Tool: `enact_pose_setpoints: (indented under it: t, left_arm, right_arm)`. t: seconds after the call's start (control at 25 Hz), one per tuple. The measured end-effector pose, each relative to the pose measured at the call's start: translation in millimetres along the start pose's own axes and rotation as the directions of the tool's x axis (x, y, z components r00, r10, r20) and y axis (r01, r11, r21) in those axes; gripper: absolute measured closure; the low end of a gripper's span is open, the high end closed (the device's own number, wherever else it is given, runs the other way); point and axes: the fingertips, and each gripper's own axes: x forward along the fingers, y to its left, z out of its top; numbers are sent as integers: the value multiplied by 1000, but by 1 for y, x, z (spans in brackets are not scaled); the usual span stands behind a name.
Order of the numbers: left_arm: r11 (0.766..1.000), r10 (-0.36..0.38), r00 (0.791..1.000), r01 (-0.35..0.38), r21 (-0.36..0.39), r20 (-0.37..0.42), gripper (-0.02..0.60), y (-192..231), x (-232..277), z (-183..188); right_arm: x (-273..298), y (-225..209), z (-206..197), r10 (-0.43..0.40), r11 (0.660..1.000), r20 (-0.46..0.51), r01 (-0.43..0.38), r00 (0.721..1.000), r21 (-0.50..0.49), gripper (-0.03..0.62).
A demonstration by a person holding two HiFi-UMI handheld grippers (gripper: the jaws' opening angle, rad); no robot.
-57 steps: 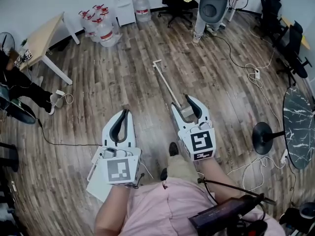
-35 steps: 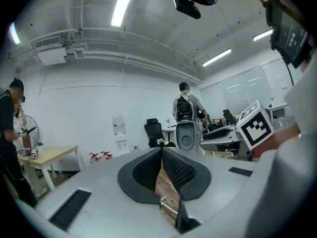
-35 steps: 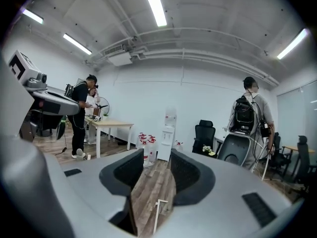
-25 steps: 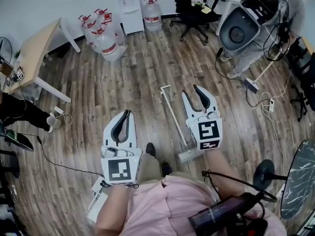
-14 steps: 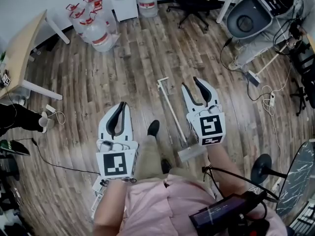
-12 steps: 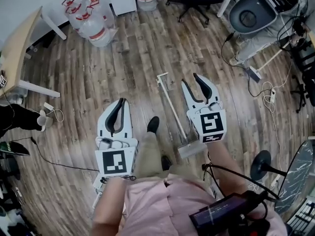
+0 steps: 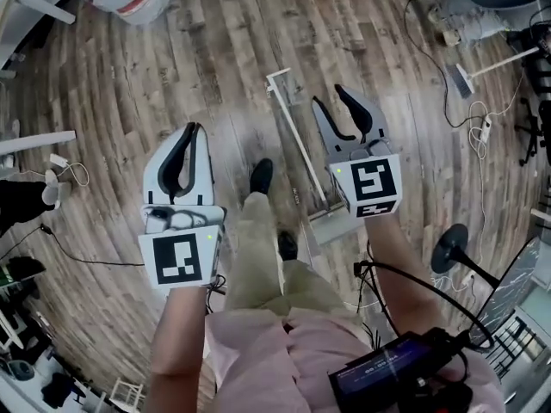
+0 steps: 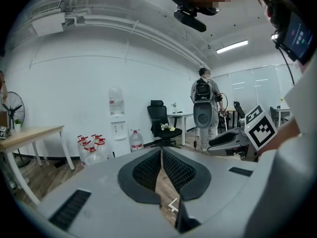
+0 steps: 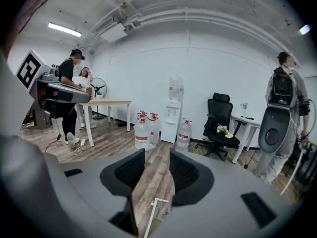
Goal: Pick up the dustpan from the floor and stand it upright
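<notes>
Head view: dustpan (image 7: 300, 144) partly behind right gripper (image 7: 331, 97).

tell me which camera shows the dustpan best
The head view: the dustpan lies full length on the floor, its pan partly hidden by the right gripper. The right gripper view shows only the handle's end past its open jaws; the left gripper view shows just a small white bit of it.

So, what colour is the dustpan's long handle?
White dustpan handle; the head view shows it best.
</notes>
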Motion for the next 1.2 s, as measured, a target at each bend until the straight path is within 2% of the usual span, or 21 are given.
enact_pose_setpoints:
  t: [0.28, 0.4, 0.56, 0.76, 1.2]
  left_arm:
    - [998, -54, 997, 53, -25, -49, 560, 14, 66, -69]
    - [998, -52, 995, 48, -42, -85, 560, 24, 87, -101]
    - [997, -73, 993, 69, -40, -95, 560, 28, 114, -140]
    - [995, -89, 986, 82, -52, -141, 560, 31, 138, -190]
    - [993, -112, 981, 104, -59, -159, 560, 39, 169, -279]
  right_arm:
    - [79, -5, -70, 35, 999, -101, -33, 994, 13, 438]
    - [108, 0, -101, 52, 999, -135, -49, 990, 23, 438]
    - [146, 11, -146, 84, 996, -176, -80, 981, 34, 436]
    - [185, 24, -203, 123, 992, -238, -116, 964, 41, 436]
    - [249, 38, -317, 144, 990, -346, -132, 927, 57, 436]
